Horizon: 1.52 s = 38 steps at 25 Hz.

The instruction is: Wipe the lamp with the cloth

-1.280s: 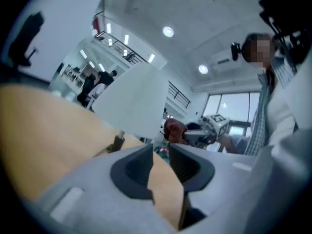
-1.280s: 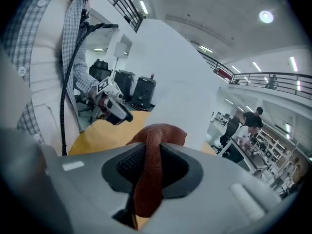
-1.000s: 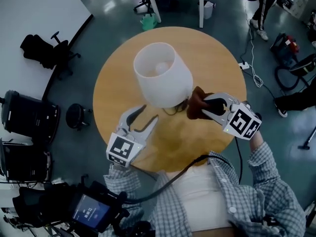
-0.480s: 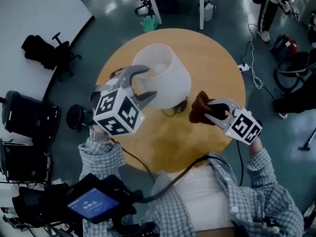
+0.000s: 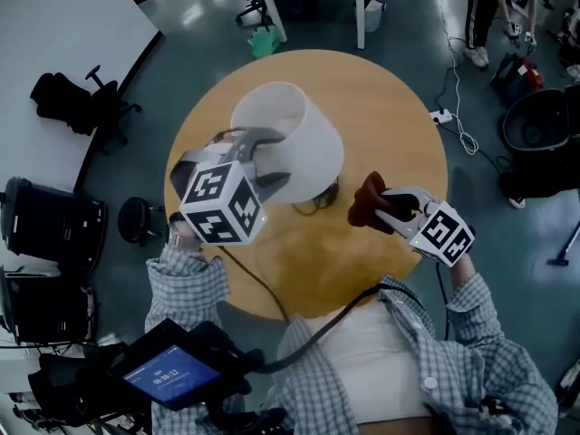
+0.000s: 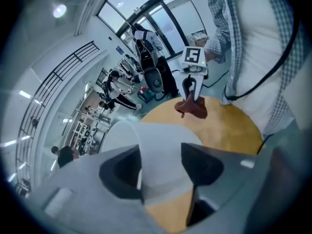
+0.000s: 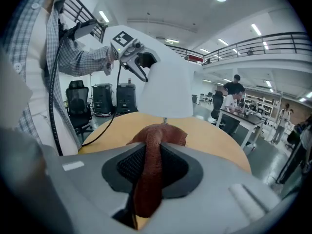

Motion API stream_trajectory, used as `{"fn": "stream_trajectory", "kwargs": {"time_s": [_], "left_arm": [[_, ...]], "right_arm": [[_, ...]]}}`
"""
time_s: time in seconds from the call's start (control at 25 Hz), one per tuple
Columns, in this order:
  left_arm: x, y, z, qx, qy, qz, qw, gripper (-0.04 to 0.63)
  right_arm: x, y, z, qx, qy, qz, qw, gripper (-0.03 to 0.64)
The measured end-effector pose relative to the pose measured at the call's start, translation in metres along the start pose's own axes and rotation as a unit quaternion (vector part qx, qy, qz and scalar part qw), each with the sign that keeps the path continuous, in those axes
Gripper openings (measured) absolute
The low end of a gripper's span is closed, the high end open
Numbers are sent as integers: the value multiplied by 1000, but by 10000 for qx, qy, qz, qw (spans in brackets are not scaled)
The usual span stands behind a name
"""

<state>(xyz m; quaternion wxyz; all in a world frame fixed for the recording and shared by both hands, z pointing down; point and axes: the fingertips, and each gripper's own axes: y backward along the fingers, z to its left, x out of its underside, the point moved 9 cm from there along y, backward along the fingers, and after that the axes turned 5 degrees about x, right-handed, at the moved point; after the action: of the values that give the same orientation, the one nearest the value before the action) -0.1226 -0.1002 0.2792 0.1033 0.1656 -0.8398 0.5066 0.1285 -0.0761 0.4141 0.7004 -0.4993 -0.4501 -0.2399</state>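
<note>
Upright wht lamp [image 5: 304, 143], bunched rust cloth [image 5: 365, 203] nearby

The head view looks steeply down from above the 6 o'clock edge of the round tan wooden table [image 5: 399, 107] and takes in its whole top. The left gripper view sits close against the white conical lampshade [image 6: 161, 150] at the table's 9 o'clock side and faces toward 4 o'clock. The right gripper view looks back from 4 o'clock toward 10, farther off and low over the wood. All three views share the lampshade and the tabletop.

place: open-plan office hall | cues: swivel chairs [image 5: 83, 107], desks [image 7: 247, 117], mezzanine railing [image 7: 273, 37], ceiling strip lights [image 7: 257, 29]
</note>
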Motion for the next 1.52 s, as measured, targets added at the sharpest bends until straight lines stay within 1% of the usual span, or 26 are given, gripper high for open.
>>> {"fn": "stream_trajectory", "kwargs": {"time_s": [0.08, 0.16, 0.24, 0.32, 0.44, 0.52, 0.6, 0.68, 0.84, 0.92, 1.0, 1.12, 1.2, 1.28, 1.36, 1.52], "left_arm": [[4, 2, 2, -41, 37, -86, 9999, 247], [12, 4, 3, -123, 167, -187, 9996, 242], [22, 8, 5, -205, 340, -276, 9988, 239], [32, 10, 11, -253, 526, -336, 9977, 238], [43, 13, 20, -296, 762, -445, 9957, 238], [54, 16, 23, -364, 967, -539, 9932, 238], [68, 20, 23, -457, 1276, -649, 9886, 239], [84, 25, 22, -574, 1639, -776, 9817, 238], [120, 36, 11, -854, 2325, -1087, 9627, 236], [136, 40, 4, -966, 2657, -1220, 9514, 235], [143, 44, -2, -1007, 2958, -1292, 9411, 235], [148, 43, -7, -1044, 3195, -1371, 9318, 233], [153, 43, -11, -1086, 3325, -1408, 9262, 233], [159, 45, -14, -1133, 3422, -1435, 9216, 233], [162, 44, -15, -1161, 3482, -1459, 9187, 233], [166, 46, -17, -1185, 3560, -1487, 9149, 235]], "right_arm": [[13, -8, -6, 238, -323, 16, 9992, 84], [22, -20, -12, 533, -707, -23, 9961, 84], [24, -34, -18, 753, -1090, -179, 9910, 84], [20, -49, -24, 902, -1421, -471, 9846, 84], [0, -71, -37, 976, -1837, -992, 9731, 83], [-15, -91, -45, 897, -1994, -1133, 9692, 83], [-28, -113, -50, 777, -1961, -1113, 9711, 83], [-43, -133, -55, 574, -1924, -1138, 9730, 83], [-78, -172, -58, 152, -1704, -1216, 9777, 83], [-94, -191, -53, -87, -1569, -1219, 9800, 84], [-106, -210, -43, -328, -1461, -1232, 9810, 84], [-112, -232, -30, -461, -1370, -1152, 9828, 84], [-109, -241, -25, -396, -1296, -1029, 9854, 83], [-99, -246, -27, -267, -1200, -780, 9894, 83], [-77, -244, -34, -159, -1216, -461, 9914, 83], [-18, -229, -42, 175, -1359, 257, 9902, 83]]}}
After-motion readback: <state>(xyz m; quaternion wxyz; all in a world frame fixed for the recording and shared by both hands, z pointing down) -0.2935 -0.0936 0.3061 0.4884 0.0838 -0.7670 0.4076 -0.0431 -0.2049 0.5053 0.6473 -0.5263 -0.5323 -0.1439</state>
